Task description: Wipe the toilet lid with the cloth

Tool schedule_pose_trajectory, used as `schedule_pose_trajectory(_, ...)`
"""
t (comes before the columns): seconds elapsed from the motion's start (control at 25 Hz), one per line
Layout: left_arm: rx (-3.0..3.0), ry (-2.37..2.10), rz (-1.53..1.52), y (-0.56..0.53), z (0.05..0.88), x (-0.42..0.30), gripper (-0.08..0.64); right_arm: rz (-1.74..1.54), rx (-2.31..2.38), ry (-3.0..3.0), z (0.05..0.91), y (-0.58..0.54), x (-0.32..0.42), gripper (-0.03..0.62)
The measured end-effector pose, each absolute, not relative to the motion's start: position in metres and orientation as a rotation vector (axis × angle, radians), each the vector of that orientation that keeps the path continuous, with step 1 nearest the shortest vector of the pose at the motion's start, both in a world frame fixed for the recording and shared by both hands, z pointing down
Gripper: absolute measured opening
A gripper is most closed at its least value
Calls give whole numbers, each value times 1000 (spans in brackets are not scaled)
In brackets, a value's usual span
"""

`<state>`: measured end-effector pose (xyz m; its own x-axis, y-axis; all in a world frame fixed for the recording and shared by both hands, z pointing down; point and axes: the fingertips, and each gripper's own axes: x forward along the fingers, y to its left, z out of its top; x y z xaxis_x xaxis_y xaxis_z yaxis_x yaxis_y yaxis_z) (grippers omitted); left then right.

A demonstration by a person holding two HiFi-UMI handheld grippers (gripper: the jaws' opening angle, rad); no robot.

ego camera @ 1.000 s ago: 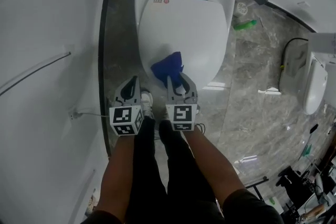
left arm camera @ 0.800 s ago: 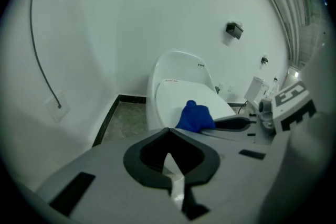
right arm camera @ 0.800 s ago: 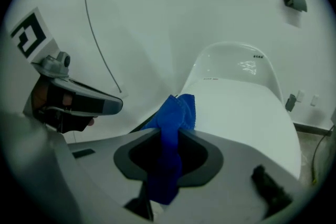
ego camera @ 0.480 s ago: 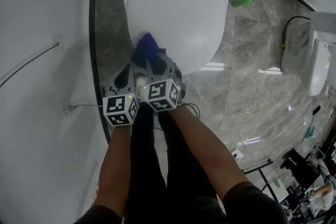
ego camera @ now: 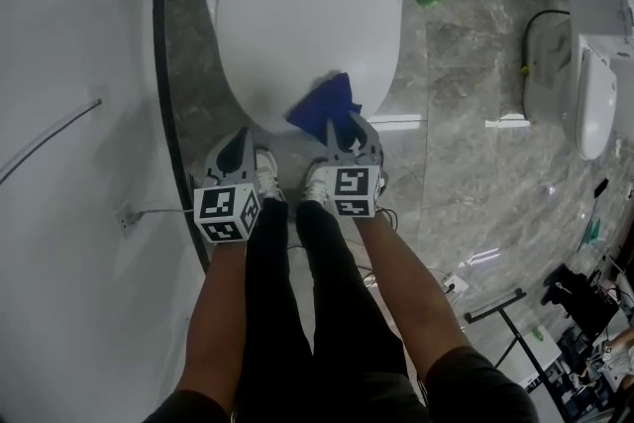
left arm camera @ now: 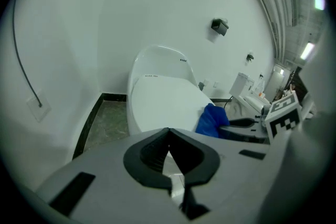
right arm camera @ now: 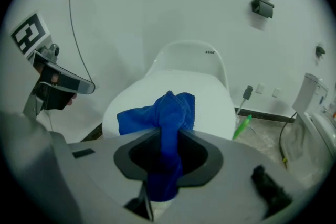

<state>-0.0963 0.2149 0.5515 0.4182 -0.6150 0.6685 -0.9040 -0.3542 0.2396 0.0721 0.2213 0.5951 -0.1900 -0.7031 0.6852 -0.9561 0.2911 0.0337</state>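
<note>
**Head view**
- Toilet lid [ego camera: 297, 15]: white, shut, at 12 o'clock.
- Cloth [ego camera: 323, 104]: blue, bunched, over the lid's front rim at the lid's 5 o'clock. Half a second earlier it was at the lid's 7 o'clock.
- Right gripper [ego camera: 345, 124]: holds the cloth. It has swung from just beside its partner toward 3 o'clock, so the two now stand apart.
- Left gripper [ego camera: 241, 137]: off the lid at its 7 o'clock, over the floor [ego camera: 466, 64].

**Left gripper view**
- Jaws together, nothing between them.
- Lid ahead at 12 o'clock; cloth and right gripper at 2 o'clock.

**Right gripper view**
- Jaws clamped on the cloth, with its loose end bunched above the lid's near edge.
- Left gripper at 9 o'clock.
- Green bottle [right arm camera: 240, 127] on the floor at 3 o'clock.
</note>
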Motion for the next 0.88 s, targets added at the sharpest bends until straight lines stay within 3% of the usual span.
schedule_pose_trajectory(0.52,2124,-1234,636,216,546,-86,11,731,1656,-1588,627,233,208,89)
schedule_pose_trajectory(0.72,2130,-1256,631,212,530,-96,11,588,1765,-1697,560,230,203,89)
schedule_pose_trajectory(0.88,2130,-1356,509,194,462,-109,11,452,1854,-1858,457,228,174,89)
